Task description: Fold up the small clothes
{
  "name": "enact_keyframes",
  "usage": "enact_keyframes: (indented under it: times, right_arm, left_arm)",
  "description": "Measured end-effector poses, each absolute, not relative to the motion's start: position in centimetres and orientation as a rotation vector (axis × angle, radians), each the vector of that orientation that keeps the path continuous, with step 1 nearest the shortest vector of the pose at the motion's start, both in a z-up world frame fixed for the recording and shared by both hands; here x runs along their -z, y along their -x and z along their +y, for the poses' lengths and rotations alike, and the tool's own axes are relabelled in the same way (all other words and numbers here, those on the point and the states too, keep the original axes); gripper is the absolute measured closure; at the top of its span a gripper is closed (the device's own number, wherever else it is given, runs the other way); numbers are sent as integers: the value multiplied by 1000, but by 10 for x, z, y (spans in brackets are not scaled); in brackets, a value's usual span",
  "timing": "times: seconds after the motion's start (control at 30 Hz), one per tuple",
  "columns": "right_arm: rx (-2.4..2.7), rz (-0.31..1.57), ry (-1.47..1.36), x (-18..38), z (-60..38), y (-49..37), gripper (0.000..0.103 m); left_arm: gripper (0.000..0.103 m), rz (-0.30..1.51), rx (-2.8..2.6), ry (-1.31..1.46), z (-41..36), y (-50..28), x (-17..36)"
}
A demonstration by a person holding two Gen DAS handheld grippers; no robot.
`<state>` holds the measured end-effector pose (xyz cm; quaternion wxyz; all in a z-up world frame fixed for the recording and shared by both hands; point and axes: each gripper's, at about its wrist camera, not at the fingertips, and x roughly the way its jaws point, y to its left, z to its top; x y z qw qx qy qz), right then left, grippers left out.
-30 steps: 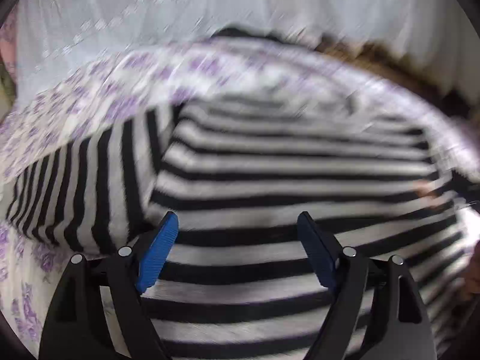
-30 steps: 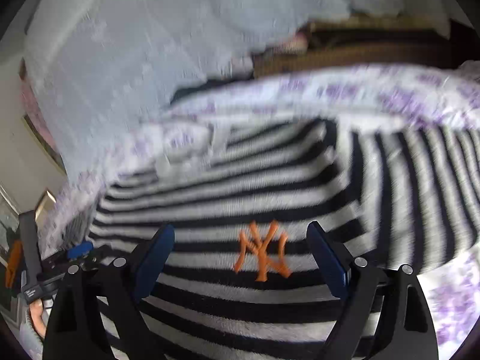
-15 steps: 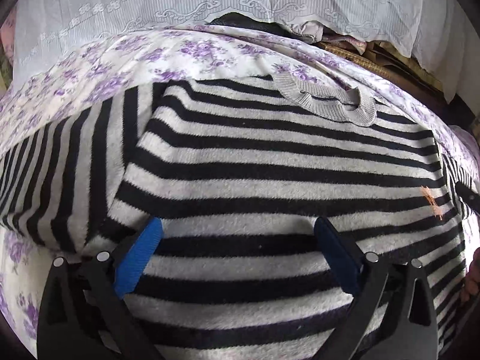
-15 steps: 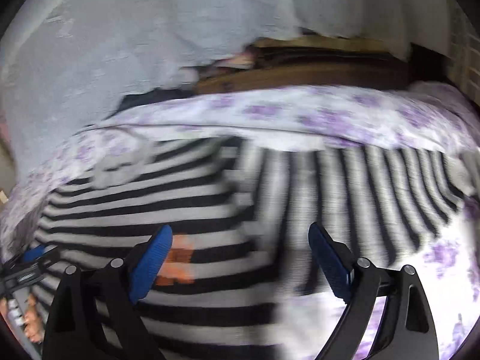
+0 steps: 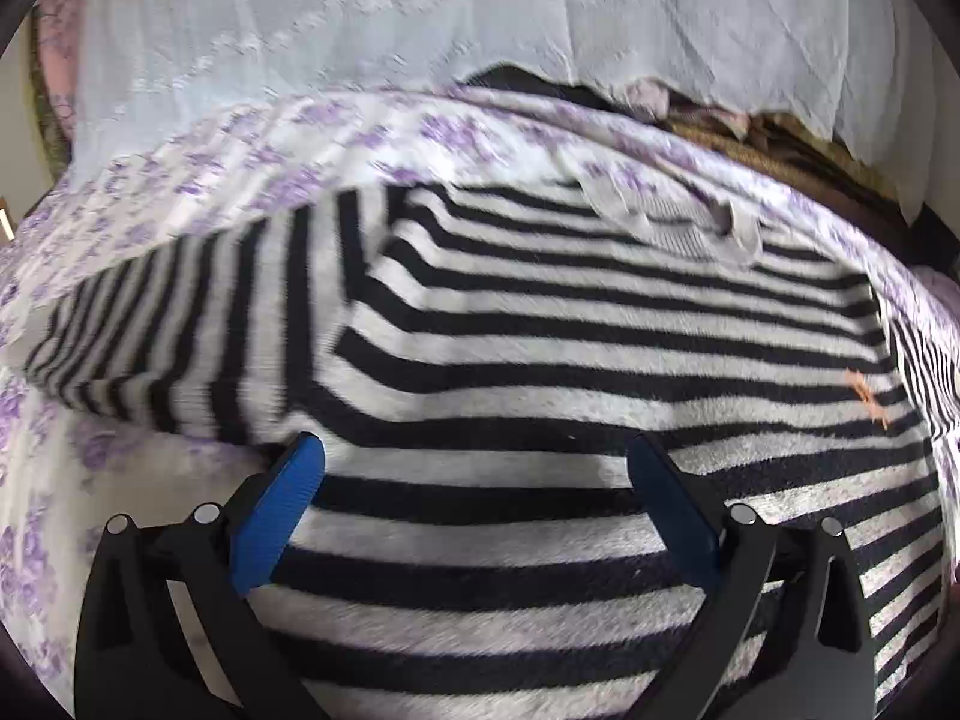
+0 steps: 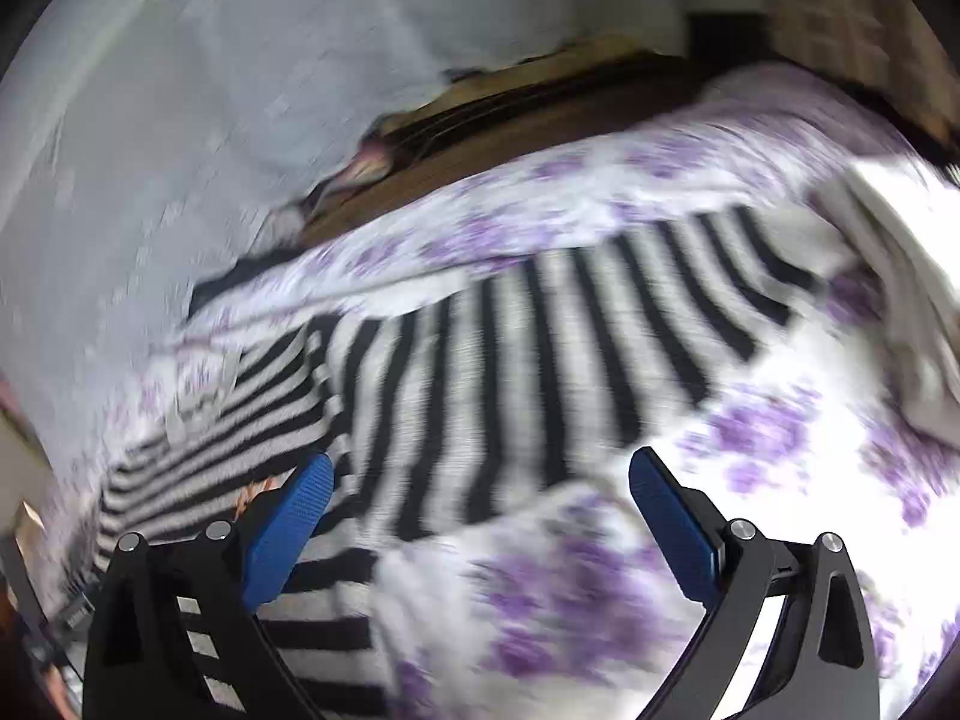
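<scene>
A black-and-white striped sweater (image 5: pixel 570 372) lies spread flat, front up, on a bed covered by a white sheet with purple flowers (image 5: pixel 198 180). In the left wrist view its grey ribbed collar (image 5: pixel 678 222) sits at about 1 o'clock from the picture's middle, one sleeve (image 5: pixel 156 342) stretches out toward 9 o'clock with its stripes running across it, and a small orange emblem (image 5: pixel 867 393) shows on the chest near 3 o'clock.

The left gripper (image 5: pixel 474 498) hangs over the lower body of the sweater with its blue fingers (image 5: pixel 276 516) spread wide, nothing pinched between them; the knit lies flat beneath the gap.

In the right wrist view, which is blurred, the sweater's other sleeve (image 6: pixel 570 348) runs from the middle out toward 2 o'clock over the flowered sheet. The right gripper (image 6: pixel 480 504) points down at the place where that sleeve's lower edge meets the bare sheet; its jaws are opening and grasp nothing. Its left finger (image 6: pixel 288 528) is over the striped body, its right one (image 6: pixel 672 528) over the sheet.

Beyond the bed's far edge, toward 12 o'clock in both views, hangs a pale lacy curtain (image 5: pixel 420 18), with dark brown clutter (image 6: pixel 510 114) under its hem.
</scene>
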<state>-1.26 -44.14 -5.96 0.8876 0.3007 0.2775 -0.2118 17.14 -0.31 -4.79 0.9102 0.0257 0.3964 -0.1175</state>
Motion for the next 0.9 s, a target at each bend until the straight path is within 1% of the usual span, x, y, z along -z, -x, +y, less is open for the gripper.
enact_keyframes:
  times: [0.17, 0.27, 0.3, 0.33, 0.37, 0.4, 0.43, 0.6, 0.7, 0.8, 0.83, 0.87, 0.9]
  right_arm:
    - [504, 490, -734, 58, -477, 47, 4]
    - [547, 449, -785, 62, -498, 58, 10]
    - [559, 444, -809, 65, -506, 60, 13]
    - [566, 439, -836, 69, -513, 63, 20]
    - [569, 429, -874, 74, -521, 65, 24]
    - [569, 419, -908, 79, -528, 65, 32]
    - [572, 410, -935, 82, -533, 65, 35]
    - [604, 411, -1059, 92, -557, 45, 36]
    - [668, 413, -1135, 94, -572, 28, 36]
    - [782, 355, -1163, 98, -573, 21, 41]
    - [832, 330, -1124, 99, -565, 18, 43]
    - [861, 318, -1079, 101, -557, 17, 52]
    - [887, 312, -1028, 103, -550, 16, 70]
  left_arm:
    - [4, 776, 255, 68, 32, -171, 30]
    - [4, 857, 259, 105, 51, -185, 42]
    - [5, 896, 263, 123, 57, -190, 49]
    - [5, 916, 271, 143, 61, -194, 52]
    - [5, 913, 270, 147, 61, -195, 53]
    - [5, 905, 266, 137, 59, -194, 52]
    - [4, 901, 260, 113, 54, -192, 53]
    - [4, 898, 183, -65, 29, -189, 62]
    - [4, 901, 176, -73, 27, -190, 63]
    - [4, 900, 179, -69, 28, -191, 62]
    - [4, 898, 180, -69, 28, -191, 62]
    - [4, 893, 183, -67, 28, -190, 61]
    - [4, 888, 185, -63, 28, -188, 60]
